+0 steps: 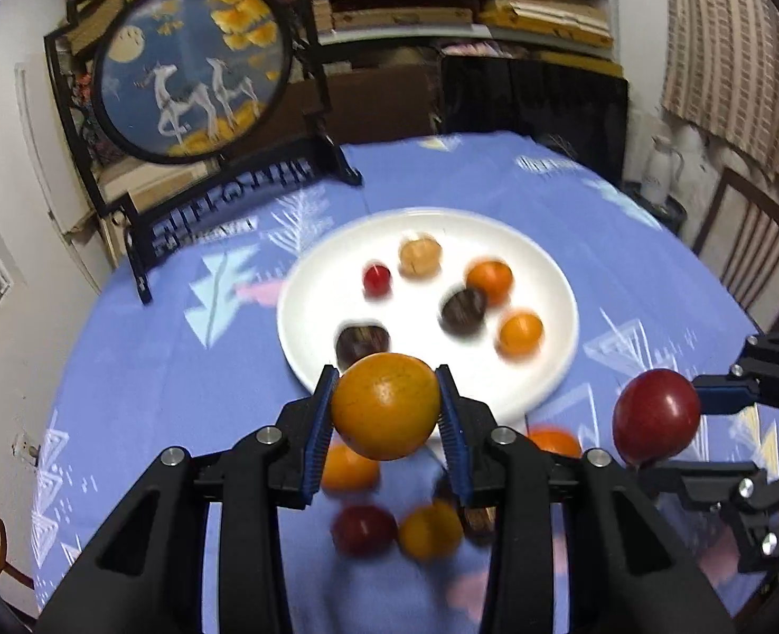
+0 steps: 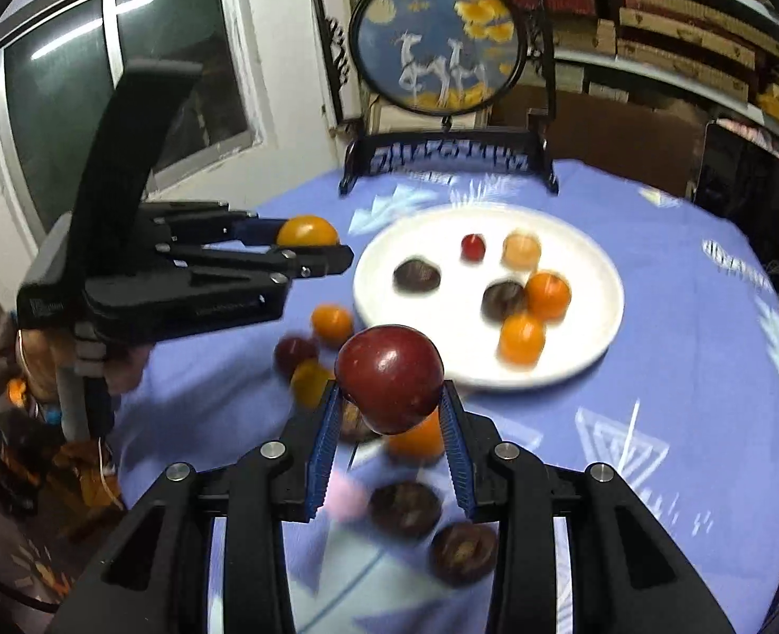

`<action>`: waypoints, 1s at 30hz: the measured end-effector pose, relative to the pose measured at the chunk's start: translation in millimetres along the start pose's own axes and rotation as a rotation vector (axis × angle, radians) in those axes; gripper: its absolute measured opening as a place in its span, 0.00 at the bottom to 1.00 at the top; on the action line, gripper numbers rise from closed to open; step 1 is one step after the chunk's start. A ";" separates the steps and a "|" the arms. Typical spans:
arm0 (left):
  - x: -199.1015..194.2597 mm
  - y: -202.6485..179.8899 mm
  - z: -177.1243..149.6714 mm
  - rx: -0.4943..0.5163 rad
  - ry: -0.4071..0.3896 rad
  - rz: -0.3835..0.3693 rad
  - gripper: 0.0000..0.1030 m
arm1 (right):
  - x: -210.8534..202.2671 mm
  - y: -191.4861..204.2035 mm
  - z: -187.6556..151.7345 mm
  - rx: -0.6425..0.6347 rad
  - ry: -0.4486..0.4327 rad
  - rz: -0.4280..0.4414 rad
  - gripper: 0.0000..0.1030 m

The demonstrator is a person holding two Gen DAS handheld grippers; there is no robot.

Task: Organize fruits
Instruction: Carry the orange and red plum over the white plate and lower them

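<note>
My left gripper [image 1: 386, 407] is shut on a large orange fruit [image 1: 385, 406] and holds it above the near rim of the white plate [image 1: 310, 285]. It also shows in the right wrist view [image 2: 310, 235]. My right gripper [image 2: 389, 396] is shut on a dark red apple [image 2: 389, 376], held above the cloth just short of the plate [image 2: 590, 264]; the apple also shows in the left wrist view [image 1: 656, 415]. The plate holds several small fruits: oranges, dark brown ones, a red one and a tan one.
Loose fruits lie on the blue tablecloth [image 1: 151, 370] below the grippers: oranges [image 1: 348, 467], a red one [image 1: 364, 528] and dark ones [image 2: 405, 508]. A round framed deer picture on a black stand [image 1: 194, 63] stands at the table's back. A wooden chair [image 1: 748, 259] is at the right.
</note>
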State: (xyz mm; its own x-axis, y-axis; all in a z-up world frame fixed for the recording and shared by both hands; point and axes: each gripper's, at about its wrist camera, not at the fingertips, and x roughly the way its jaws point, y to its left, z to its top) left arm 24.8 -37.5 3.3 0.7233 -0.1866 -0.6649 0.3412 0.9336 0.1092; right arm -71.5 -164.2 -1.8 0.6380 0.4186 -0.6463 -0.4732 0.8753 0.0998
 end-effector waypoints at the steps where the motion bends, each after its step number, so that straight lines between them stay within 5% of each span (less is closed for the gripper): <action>1: 2.3 0.5 6.0 -0.005 -0.006 0.005 0.35 | 1.5 -3.7 8.4 0.003 -0.009 -0.006 0.36; 11: 48.0 8.8 36.6 -0.030 0.020 0.043 0.35 | 24.2 -34.7 57.0 0.027 -0.046 -0.027 0.36; 30: 89.4 7.1 47.0 -0.021 0.066 0.075 0.35 | 63.0 -67.1 70.2 0.062 -0.017 -0.041 0.37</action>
State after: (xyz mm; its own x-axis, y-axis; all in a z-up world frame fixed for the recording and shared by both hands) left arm 120.2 -61.9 -20.6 0.7050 -0.0957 -0.7027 0.2743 0.9505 0.1457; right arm 43.0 -179.6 3.8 0.6664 0.3856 -0.6382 -0.4081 0.9049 0.1205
